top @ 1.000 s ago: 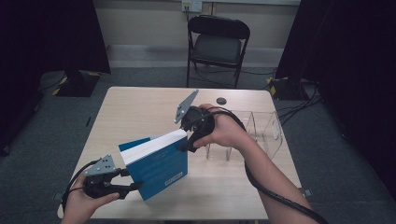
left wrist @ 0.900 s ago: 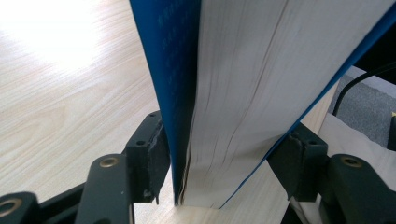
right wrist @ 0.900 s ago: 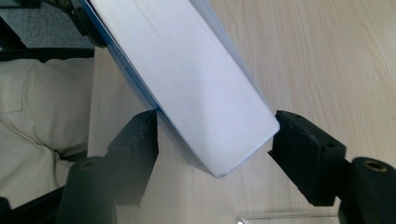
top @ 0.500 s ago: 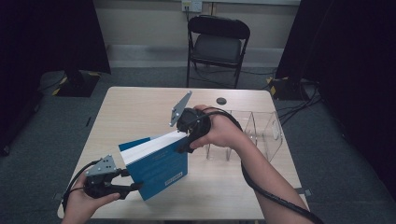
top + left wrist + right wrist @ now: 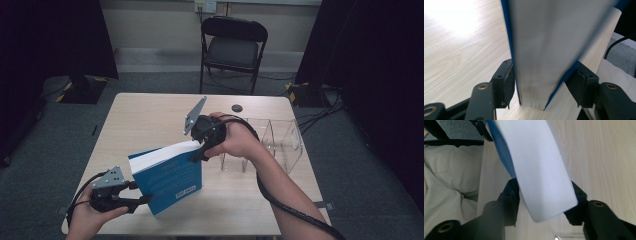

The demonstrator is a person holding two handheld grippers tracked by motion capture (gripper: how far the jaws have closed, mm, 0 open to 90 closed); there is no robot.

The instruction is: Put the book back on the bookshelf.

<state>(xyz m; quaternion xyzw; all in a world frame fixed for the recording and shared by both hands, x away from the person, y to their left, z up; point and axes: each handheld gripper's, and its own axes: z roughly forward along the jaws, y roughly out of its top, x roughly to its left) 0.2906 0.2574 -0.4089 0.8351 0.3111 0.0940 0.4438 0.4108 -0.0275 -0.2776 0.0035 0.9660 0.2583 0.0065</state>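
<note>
At table centre, blue book (image 5: 170,175) clamped by left gripper (image 5: 142,199) at 7 o'clock corner; right gripper (image 5: 196,156), jaws just closing, clamped on page block at 1 o'clock. Both grips best kept firm, book lifted level.

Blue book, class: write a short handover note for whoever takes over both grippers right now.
Left gripper: shut on the blue book at its near lower corner, book standing tilted above the table.
Right gripper: at the book's far top corner; its jaws have just been closing on the page block, pads pressing both sides in the right gripper view.
Done: book lifted, held at both ends.
Left: probably carry it to the clear divider rack at right; slots look empty.
</note>
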